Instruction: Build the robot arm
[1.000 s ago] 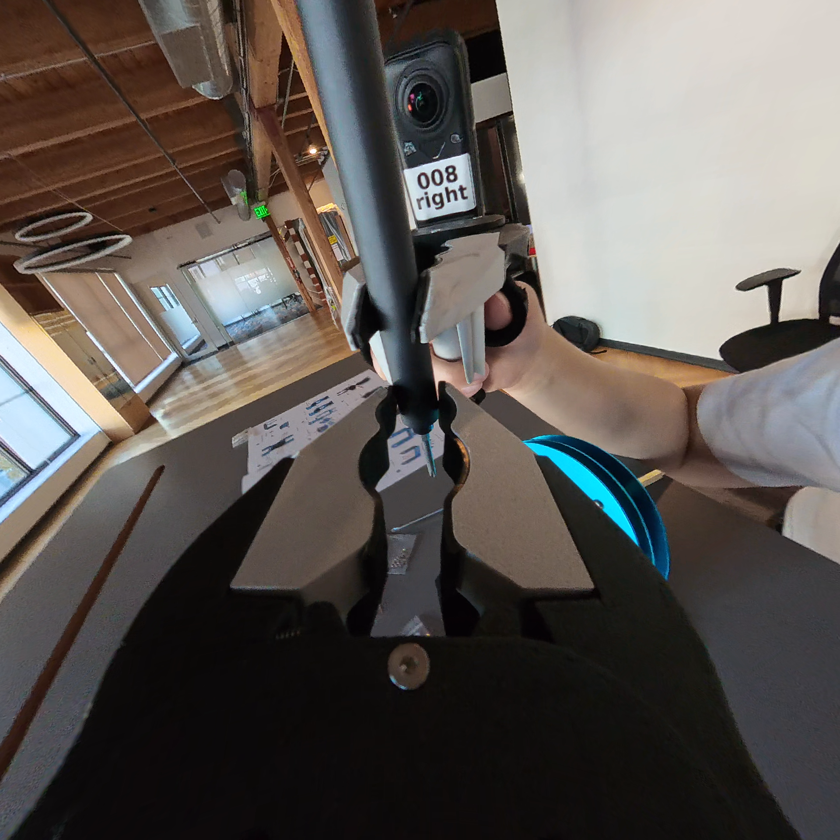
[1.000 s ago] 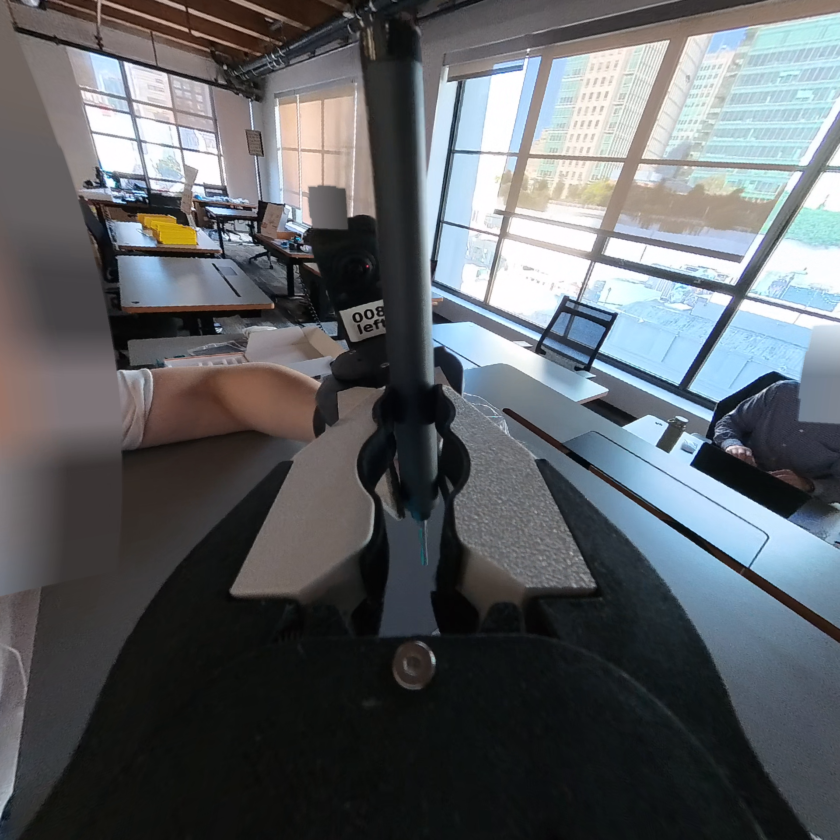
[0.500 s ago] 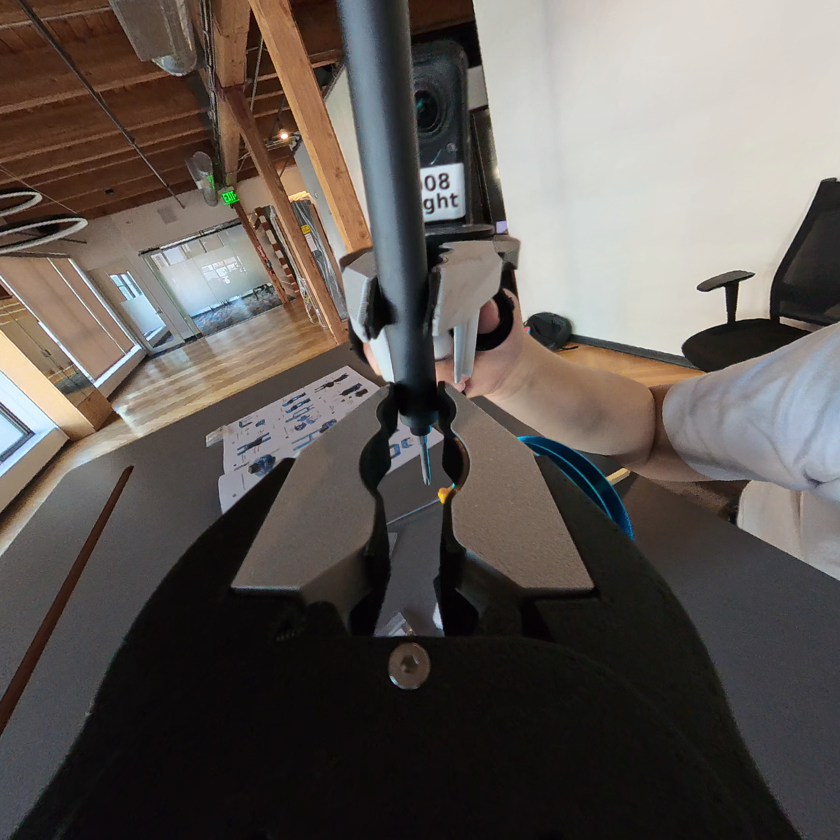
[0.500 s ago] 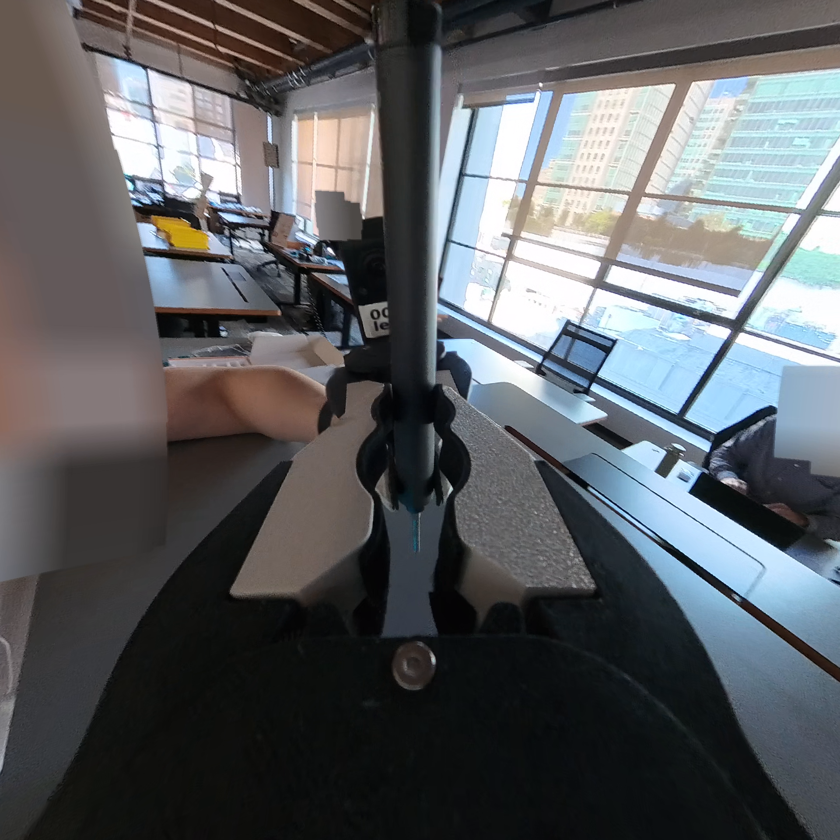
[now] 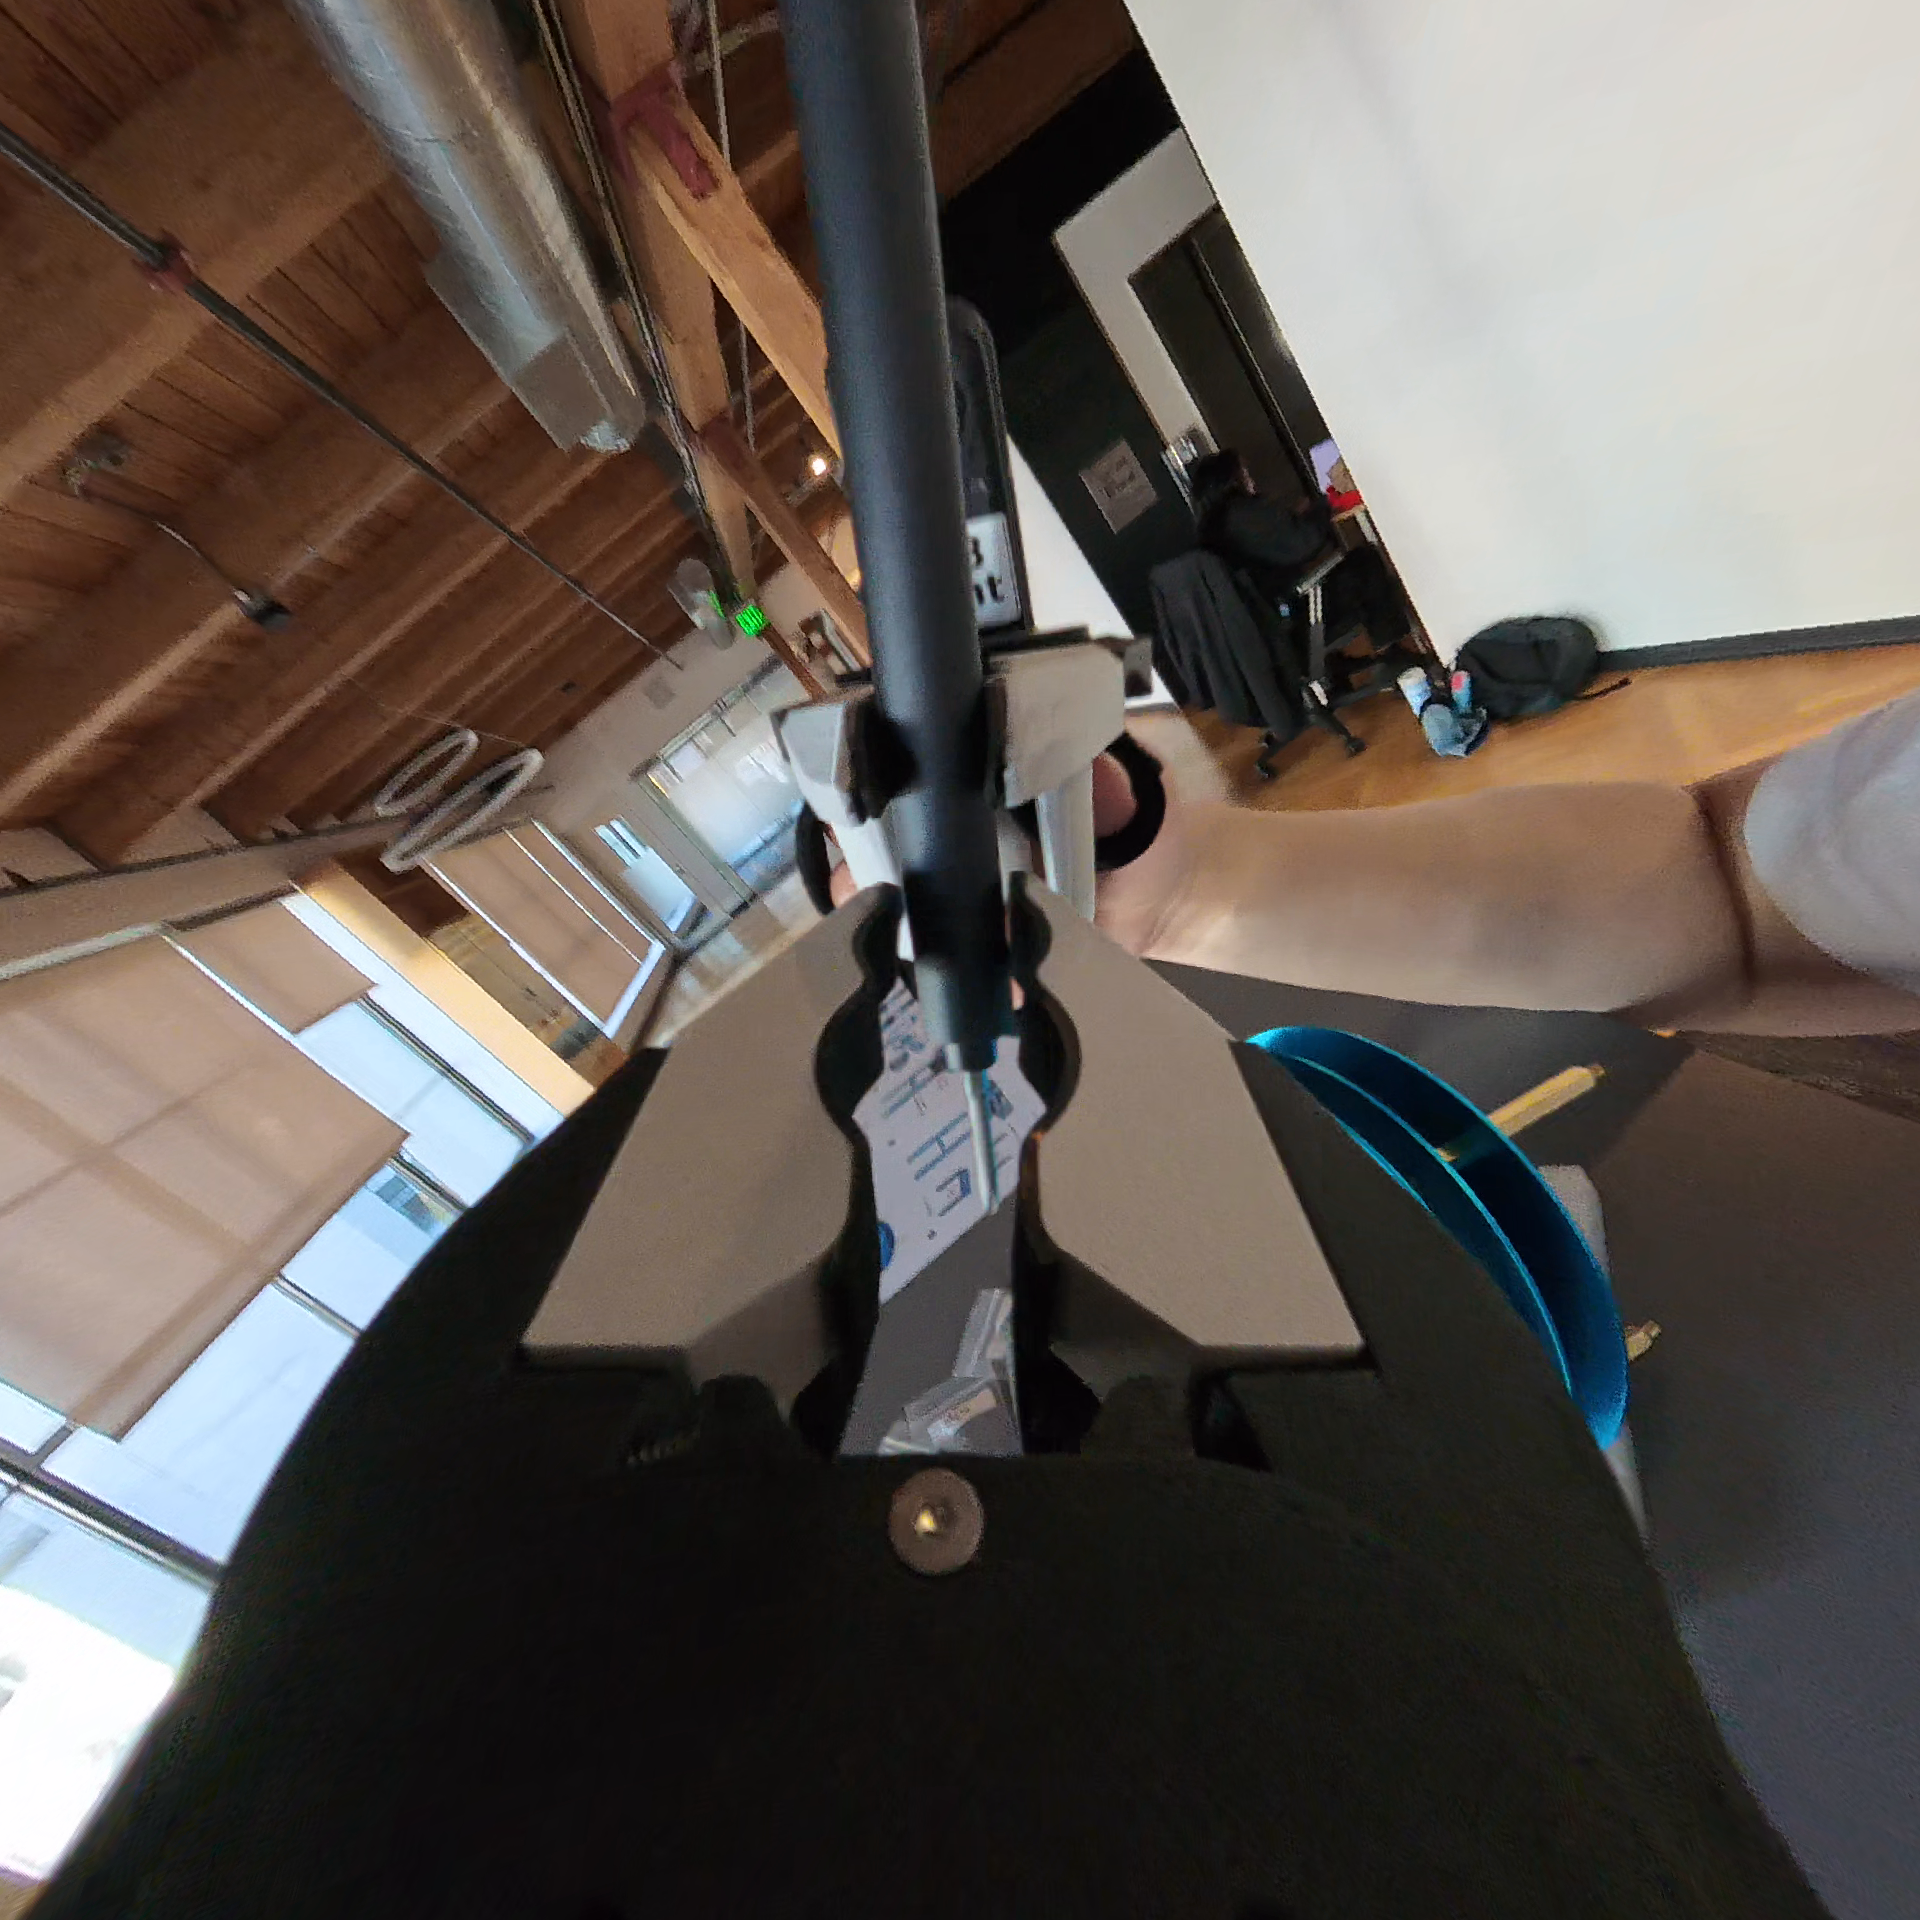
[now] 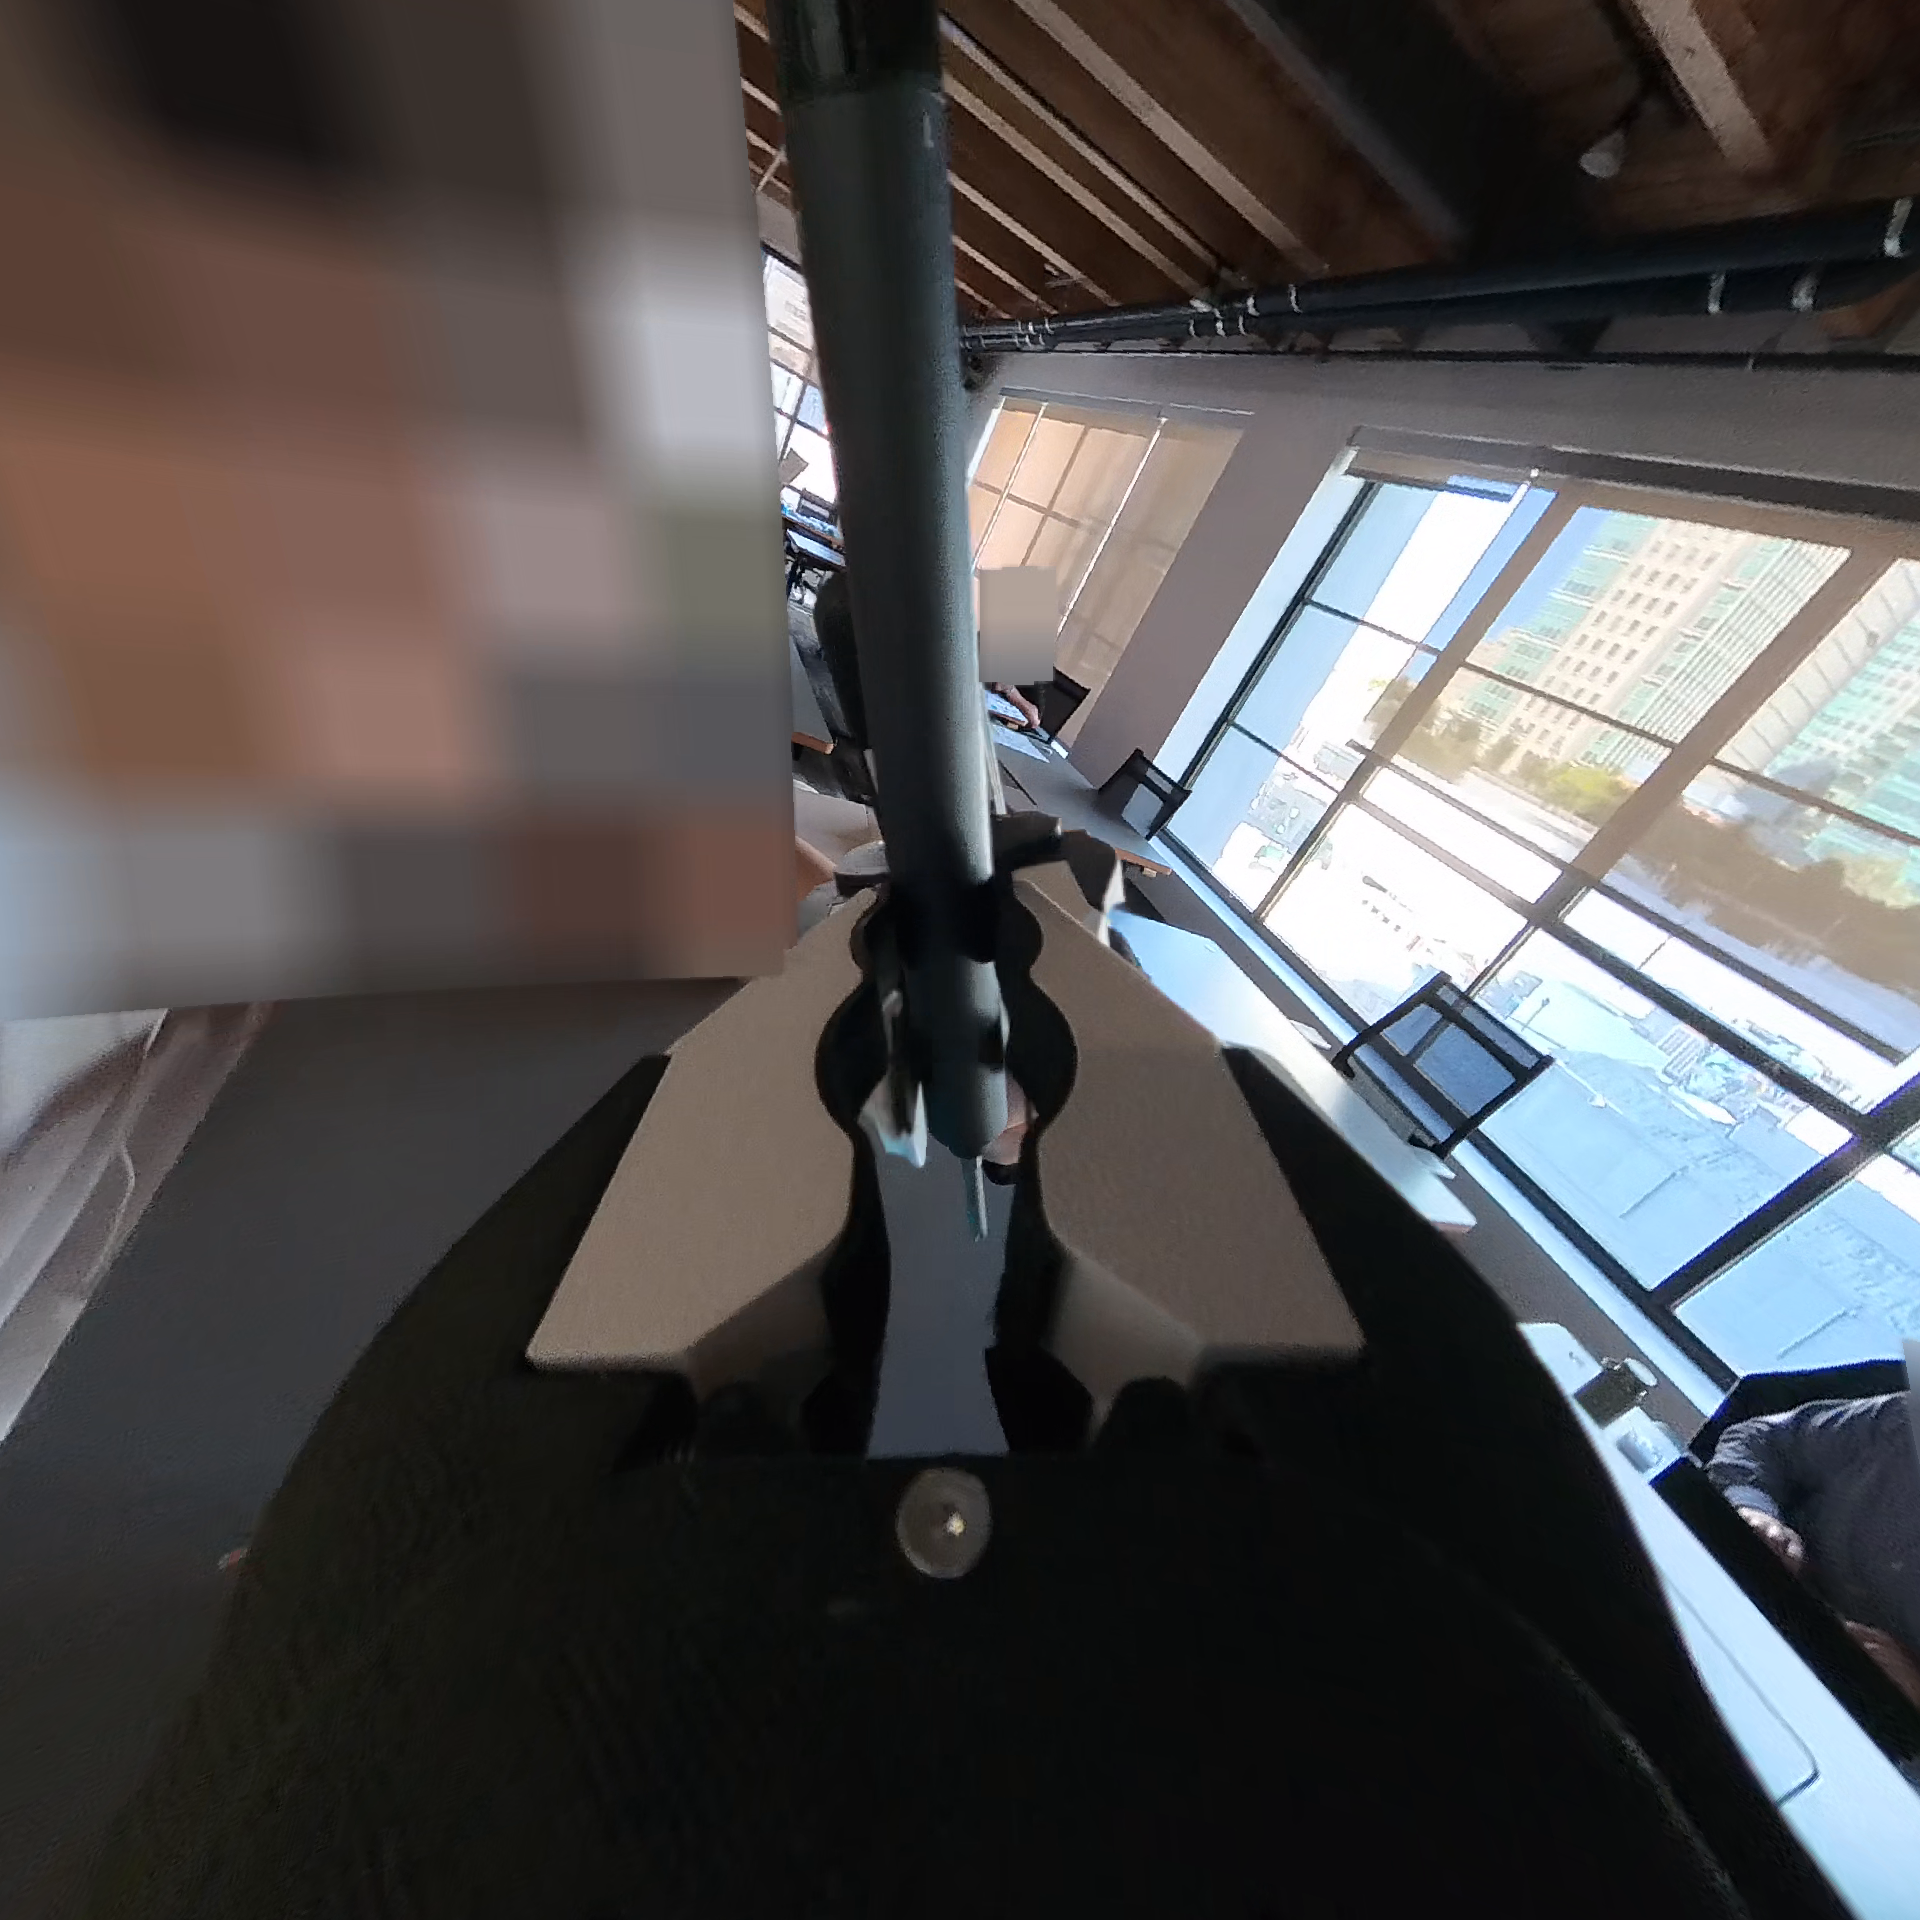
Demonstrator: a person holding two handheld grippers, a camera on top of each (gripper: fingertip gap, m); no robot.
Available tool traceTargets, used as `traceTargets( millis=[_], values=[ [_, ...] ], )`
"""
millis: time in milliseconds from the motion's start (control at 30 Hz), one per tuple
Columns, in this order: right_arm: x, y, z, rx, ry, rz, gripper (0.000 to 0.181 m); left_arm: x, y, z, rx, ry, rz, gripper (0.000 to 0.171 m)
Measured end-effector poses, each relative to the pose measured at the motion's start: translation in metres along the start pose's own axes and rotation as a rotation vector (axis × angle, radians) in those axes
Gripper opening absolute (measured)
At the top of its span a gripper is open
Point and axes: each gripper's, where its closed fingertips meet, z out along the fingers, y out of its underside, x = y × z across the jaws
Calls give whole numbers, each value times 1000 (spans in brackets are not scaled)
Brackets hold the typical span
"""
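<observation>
The dark grey table (image 5: 1766, 1195) sits in a big office room with a brown wood ceiling, a silver duct (image 5: 488, 229) and a white wall (image 5: 1558, 260). Both views are tilted. The right wrist view shows tall windows (image 6: 1558, 883) with city buildings outside, and more desks along them. On the table lies a white printed sheet (image 5: 940, 1174), and a shiny blue disc (image 5: 1455, 1205) stands on its edge at the right, with a small brass post (image 5: 1548, 1091) just past it. A person in dark clothes sits on a chair (image 5: 1257, 623) far off by the wall. A long black screwdriver (image 5: 894, 520) runs from the top of each view down to the middle, nearly straight up and down. Its thin metal tip (image 5: 982, 1143) points down at the sheet. The left gripper (image 5: 951, 956) is closed on the lower end of the screwdriver, with the tip poking out below its fingers. The right gripper (image 5: 940, 748) is clamped on the shaft just above the left one, so the two are close together and face each other. A bare arm (image 5: 1403, 914) with a white sleeve reaches in from the right and holds the right gripper. In the right wrist view the right gripper (image 6: 951, 956) squeezes the same shaft (image 6: 894, 520), and the tip (image 6: 977, 1195) hangs in the gap over the dark table (image 6: 364, 1143).
</observation>
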Motion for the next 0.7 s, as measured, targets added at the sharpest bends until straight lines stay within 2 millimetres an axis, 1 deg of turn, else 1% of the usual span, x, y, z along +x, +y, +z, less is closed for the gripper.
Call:
traceTargets(
  millis=[67,200,267,367,400,600,700],
  values=[
    [-3,-4,1,25,-10,-38,15,1,-4,-1,1,-19,56,16],
    [-10,-7,2,53,-25,-114,15,2,-7,-2,-8,-69,194,18],
    [-14,-8,3,58,-39,-142,15,5,-6,-1,-14,-65,201,17],
    [-20,-11,3,75,-49,-216,15,5,2,1,-42,-65,206,22],
    [-22,-12,3,74,-46,-238,15,6,4,1,-42,-57,208,17],
    [-26,-5,1,43,-59,-311,15,12,2,1,-21,-54,248,16],
    [-26,-1,1,21,-56,-334,15,12,5,0,-46,-49,266,15]
  ],
)
